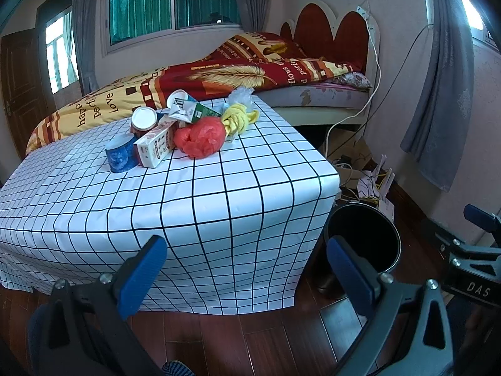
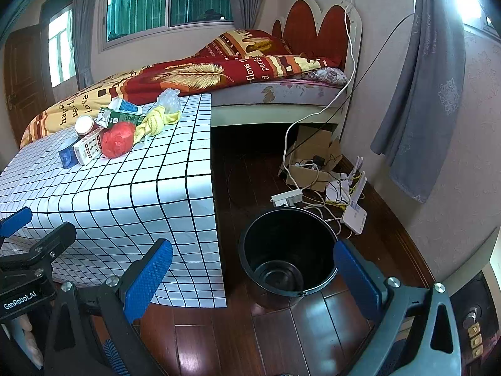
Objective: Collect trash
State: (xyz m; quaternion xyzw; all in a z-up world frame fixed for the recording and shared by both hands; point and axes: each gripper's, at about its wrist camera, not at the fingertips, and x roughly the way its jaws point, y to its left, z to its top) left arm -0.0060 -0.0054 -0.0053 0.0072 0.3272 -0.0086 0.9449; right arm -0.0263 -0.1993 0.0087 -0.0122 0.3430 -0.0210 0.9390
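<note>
Both our grippers, left gripper (image 1: 247, 269) and right gripper (image 2: 253, 269), hang released, nothing held. Trash pile (image 1: 175, 128) sits far across the checked table (image 1: 219, 188); black bin (image 2: 288, 250) on floor beside. Risk: reaching in topples loose cartons off the edge. Only the right view shows the bin's empty bottom.

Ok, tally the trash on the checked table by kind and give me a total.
Cartons: 2, the red-and-white carton and the green carton
Cups or tubs: 3, the blue cup, the white-lidded tub, the tipped cup
Plastic bags: 2, the red bag, the clear bag
Cloths: 1, the yellow cloth
Total: 8
</note>
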